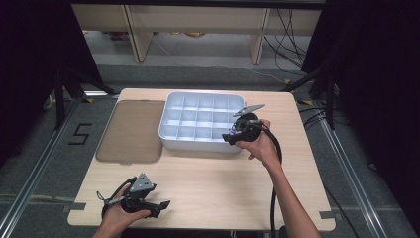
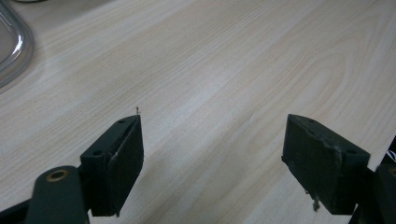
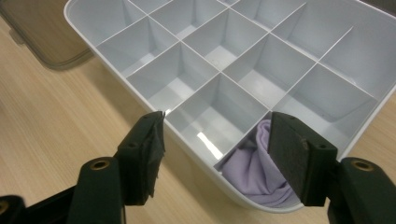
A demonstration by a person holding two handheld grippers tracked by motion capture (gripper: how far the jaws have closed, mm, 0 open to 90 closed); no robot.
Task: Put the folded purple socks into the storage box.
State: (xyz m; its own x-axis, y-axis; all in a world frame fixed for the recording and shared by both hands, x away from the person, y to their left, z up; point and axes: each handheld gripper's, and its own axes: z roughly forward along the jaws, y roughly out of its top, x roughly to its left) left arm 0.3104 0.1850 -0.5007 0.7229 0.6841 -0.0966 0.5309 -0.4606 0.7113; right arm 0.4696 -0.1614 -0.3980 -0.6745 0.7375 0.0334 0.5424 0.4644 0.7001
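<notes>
A white divided box point(image 1: 169, 130) with several compartments stands at the table's far middle. A lilac cloth point(image 3: 258, 168) lies crumpled in its near right corner compartment, also seen as a lilac cloth point(image 1: 238, 126) in the high view. My right gripper point(image 1: 233, 134) hovers open at that corner; in its own view the right gripper point(image 3: 217, 147) has one jaw outside the box's near wall point(image 3: 187, 151) and the other over the cloth's compartment. My left gripper point(image 1: 161, 206) rests open near the front left edge, and the left gripper point(image 2: 212, 154) has bare wood between its jaws.
A translucent brown lid point(image 1: 131, 131) lies flat on the table left of the box; its corner point(image 3: 46, 42) shows in the right gripper view. A clear rounded rim point(image 2: 16, 46) sits at the left gripper view's upper left. Bare wooden tabletop point(image 1: 213, 178) spans the middle.
</notes>
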